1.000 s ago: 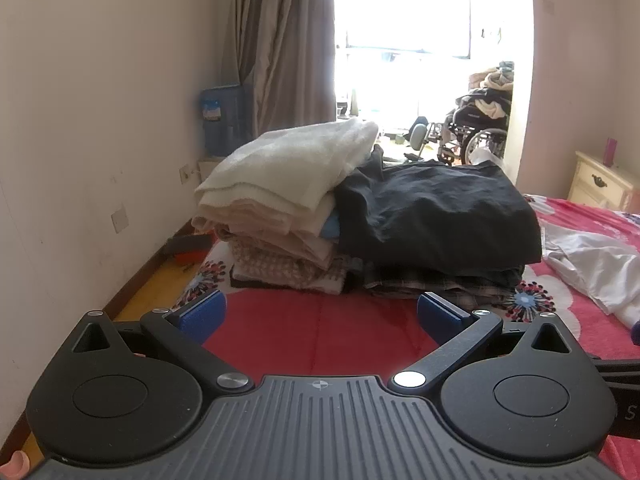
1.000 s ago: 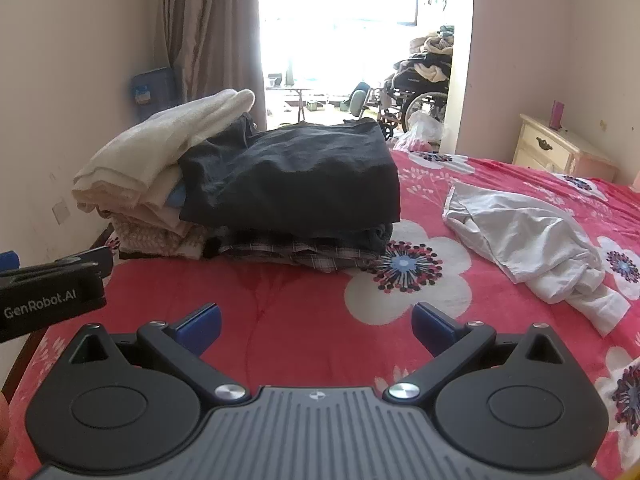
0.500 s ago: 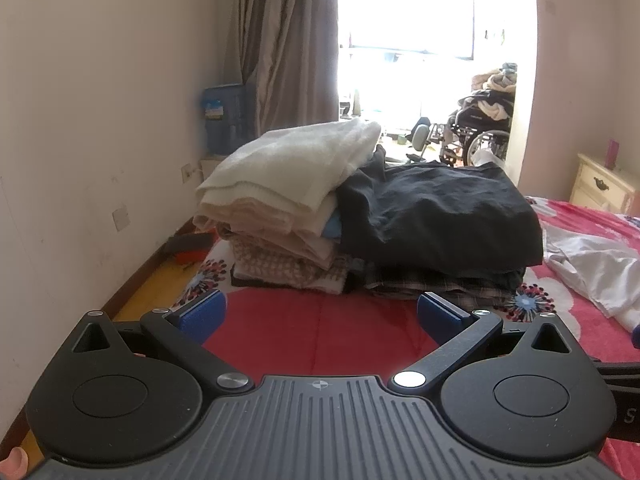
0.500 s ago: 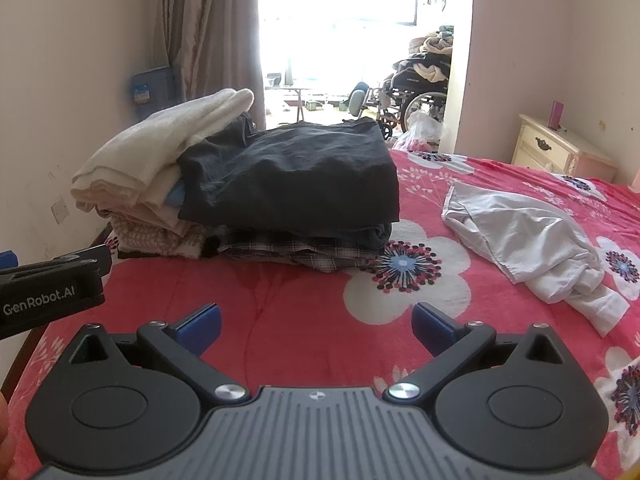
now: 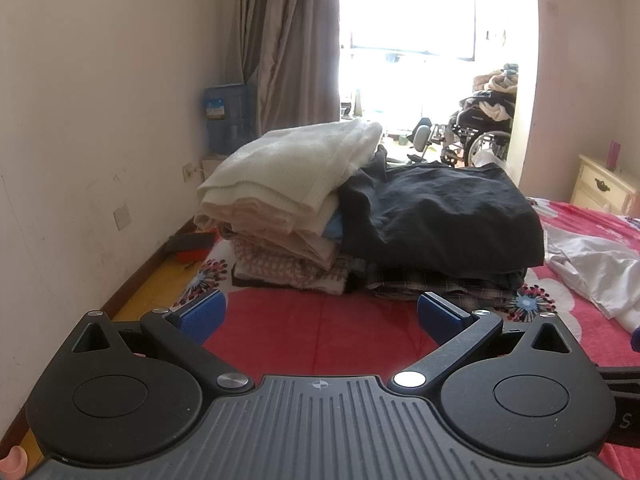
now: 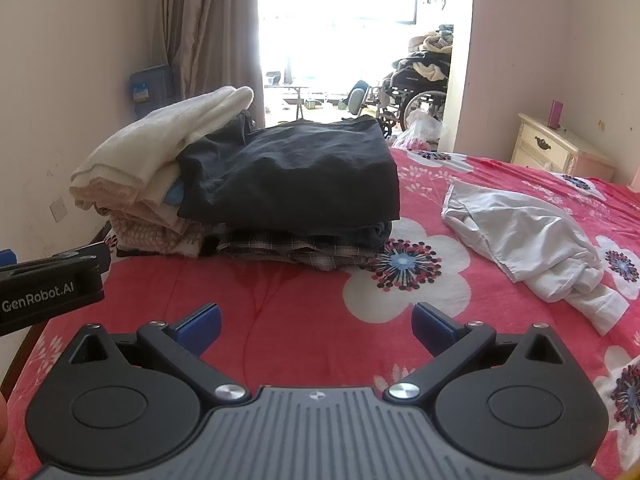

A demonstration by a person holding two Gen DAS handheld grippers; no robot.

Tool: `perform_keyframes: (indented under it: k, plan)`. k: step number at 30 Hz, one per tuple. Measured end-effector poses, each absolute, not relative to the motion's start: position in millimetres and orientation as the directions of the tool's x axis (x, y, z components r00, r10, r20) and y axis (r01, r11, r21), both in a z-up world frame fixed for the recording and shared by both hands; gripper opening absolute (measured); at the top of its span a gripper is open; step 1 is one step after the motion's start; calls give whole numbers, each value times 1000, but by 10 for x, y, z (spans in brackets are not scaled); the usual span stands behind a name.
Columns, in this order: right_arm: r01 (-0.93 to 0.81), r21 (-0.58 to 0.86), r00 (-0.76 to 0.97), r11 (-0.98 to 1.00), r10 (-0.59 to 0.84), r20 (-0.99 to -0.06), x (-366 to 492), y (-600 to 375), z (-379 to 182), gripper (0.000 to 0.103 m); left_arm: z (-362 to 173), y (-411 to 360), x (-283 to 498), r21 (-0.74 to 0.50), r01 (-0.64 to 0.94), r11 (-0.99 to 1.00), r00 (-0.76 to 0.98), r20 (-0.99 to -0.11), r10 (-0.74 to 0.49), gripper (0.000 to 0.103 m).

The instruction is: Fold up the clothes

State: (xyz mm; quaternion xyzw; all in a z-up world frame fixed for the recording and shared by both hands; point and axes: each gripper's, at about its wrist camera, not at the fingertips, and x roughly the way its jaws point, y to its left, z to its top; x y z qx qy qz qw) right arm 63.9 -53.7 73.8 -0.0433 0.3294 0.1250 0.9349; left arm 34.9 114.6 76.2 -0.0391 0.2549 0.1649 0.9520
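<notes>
Both grippers spread, empty — white shirt (image 6: pixel 528 240) unfolded.
A careless reach could topple the leaning pile (image 6: pixel 256 184).

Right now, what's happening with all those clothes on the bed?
A person is folding laundry with a gripper in each hand. The left gripper and right gripper are both open and empty above the red flowered bedspread. Two folded stacks sit ahead, and a crumpled white garment lies to the right, not yet folded.
</notes>
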Motion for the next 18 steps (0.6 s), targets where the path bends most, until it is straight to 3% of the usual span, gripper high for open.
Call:
perform_keyframes:
  k: [18]
  plan:
    - [-255, -3, 753, 967, 196, -628, 643, -501, 726, 103, 761, 1157, 360, 8, -329, 944, 817, -499, 289, 103]
